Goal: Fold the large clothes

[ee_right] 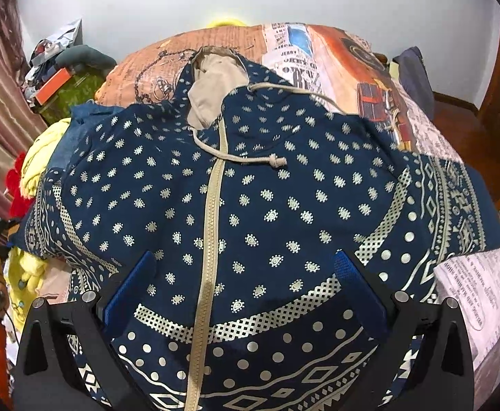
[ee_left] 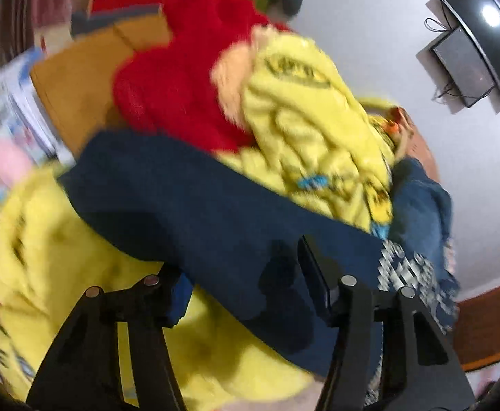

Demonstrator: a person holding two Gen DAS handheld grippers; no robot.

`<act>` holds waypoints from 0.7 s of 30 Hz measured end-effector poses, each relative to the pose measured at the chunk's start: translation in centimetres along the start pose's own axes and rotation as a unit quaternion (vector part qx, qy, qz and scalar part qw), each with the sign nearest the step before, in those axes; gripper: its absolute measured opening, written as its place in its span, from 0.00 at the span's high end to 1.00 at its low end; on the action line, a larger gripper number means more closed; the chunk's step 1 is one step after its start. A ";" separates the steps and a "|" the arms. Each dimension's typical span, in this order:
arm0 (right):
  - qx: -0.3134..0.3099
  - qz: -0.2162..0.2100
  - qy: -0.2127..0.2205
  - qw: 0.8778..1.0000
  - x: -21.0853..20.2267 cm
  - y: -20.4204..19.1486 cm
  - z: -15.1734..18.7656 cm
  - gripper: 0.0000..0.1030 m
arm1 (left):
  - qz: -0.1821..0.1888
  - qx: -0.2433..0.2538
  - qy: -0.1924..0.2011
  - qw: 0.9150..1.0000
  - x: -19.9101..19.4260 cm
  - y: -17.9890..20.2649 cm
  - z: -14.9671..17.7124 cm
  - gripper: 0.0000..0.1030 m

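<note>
- Left wrist view: a fold of the navy hoodie (ee_left: 215, 205), blurred, is seen draped over yellow fleece (ee_left: 78, 257), between the fingers of the left gripper (ee_left: 239, 294); whether its pads press cannot be told.
- Right wrist view: one hoodie (ee_right: 267, 188), silver-printed with a beige zip, is laid flat on the bed (ee_right: 318, 51), hood pointing away, long axis along the zip. The right gripper (ee_right: 243, 284) is held open above it.

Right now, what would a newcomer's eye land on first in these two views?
The navy hoodie with its pale print, beige zipper and knotted drawstring lies spread across the bed, filling the right wrist view between the open right claw. In the blurred left wrist view, a heap of bright yellow clothing and a red fuzzy garment lies beyond the navy cloth that runs between the left claw's fingers.
</note>
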State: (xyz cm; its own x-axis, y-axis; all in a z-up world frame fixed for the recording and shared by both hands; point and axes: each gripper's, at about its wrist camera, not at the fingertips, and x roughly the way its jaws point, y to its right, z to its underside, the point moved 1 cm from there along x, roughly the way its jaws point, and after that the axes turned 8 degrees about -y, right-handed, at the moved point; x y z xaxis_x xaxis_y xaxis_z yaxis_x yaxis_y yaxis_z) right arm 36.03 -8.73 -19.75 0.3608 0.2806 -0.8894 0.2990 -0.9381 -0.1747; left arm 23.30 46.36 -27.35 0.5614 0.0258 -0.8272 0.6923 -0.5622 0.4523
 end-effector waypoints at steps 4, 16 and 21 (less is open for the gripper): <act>-0.002 0.002 0.013 1.000 -1.1 -0.1 -0.2 0.00 | -0.062 0.017 0.001 0.998 0.4 0.5 -1.9 0.93; -0.006 0.010 0.043 0.999 -4.1 1.2 -0.4 0.00 | -0.015 0.190 0.162 0.968 -12.0 15.4 -0.7 0.96; -0.005 0.006 0.054 0.998 -5.0 2.2 -0.1 0.00 | 0.042 0.269 0.196 0.942 -16.0 24.7 2.3 0.96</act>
State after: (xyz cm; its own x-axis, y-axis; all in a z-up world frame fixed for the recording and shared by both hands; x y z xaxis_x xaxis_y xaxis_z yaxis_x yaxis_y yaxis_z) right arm 34.98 -12.14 -15.64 0.4581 0.2902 -0.8402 0.3023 -0.9397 -0.1598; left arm 30.33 30.19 -3.70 0.8015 0.2062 -0.5614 0.3669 -0.9108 0.1893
